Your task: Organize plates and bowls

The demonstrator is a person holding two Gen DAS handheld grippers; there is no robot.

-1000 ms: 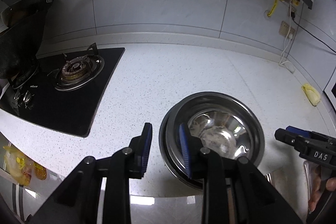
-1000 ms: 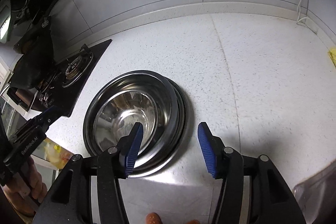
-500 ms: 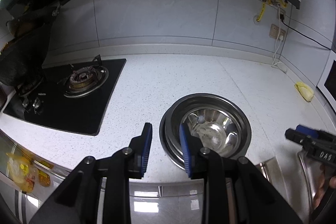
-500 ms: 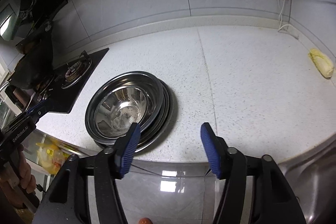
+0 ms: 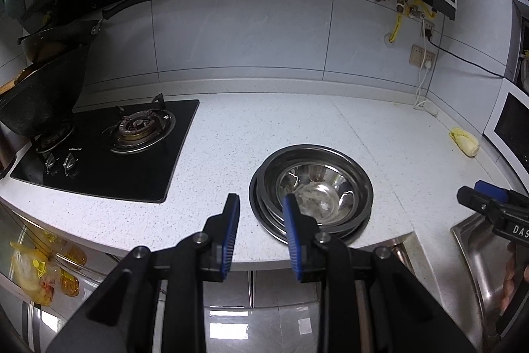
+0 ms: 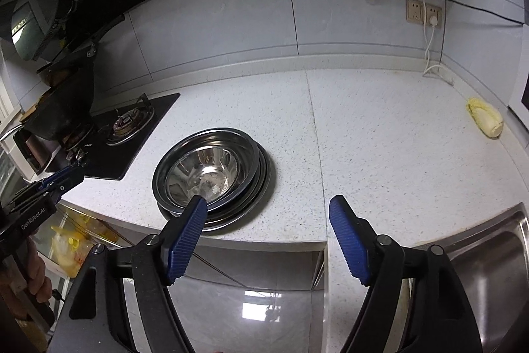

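Observation:
A steel bowl (image 5: 317, 191) (image 6: 201, 176) rests in a stack of steel plates (image 5: 264, 214) (image 6: 261, 184) near the front edge of the speckled white counter (image 5: 231, 128). My left gripper (image 5: 259, 217) hovers in front of the stack, above the counter edge, its jaws a narrow gap apart with nothing between them. My right gripper (image 6: 267, 209) hangs back over the counter edge to the right of the stack; its jaws are opening and hold nothing. Each gripper shows in the other's view: the right gripper (image 5: 489, 197), the left gripper (image 6: 49, 184).
A black gas hob (image 5: 112, 148) with a dark wok (image 5: 36, 98) lies to the left. A steel sink (image 6: 489, 267) sits at the right front. A yellow cloth (image 6: 484, 118) lies far right. Sockets and cables (image 6: 425, 12) hang on the tiled wall.
Both grippers have pulled back and up from the stack, so more of the kitchen shows. The right gripper's jaws have spread wider. The bowl and plates stay put.

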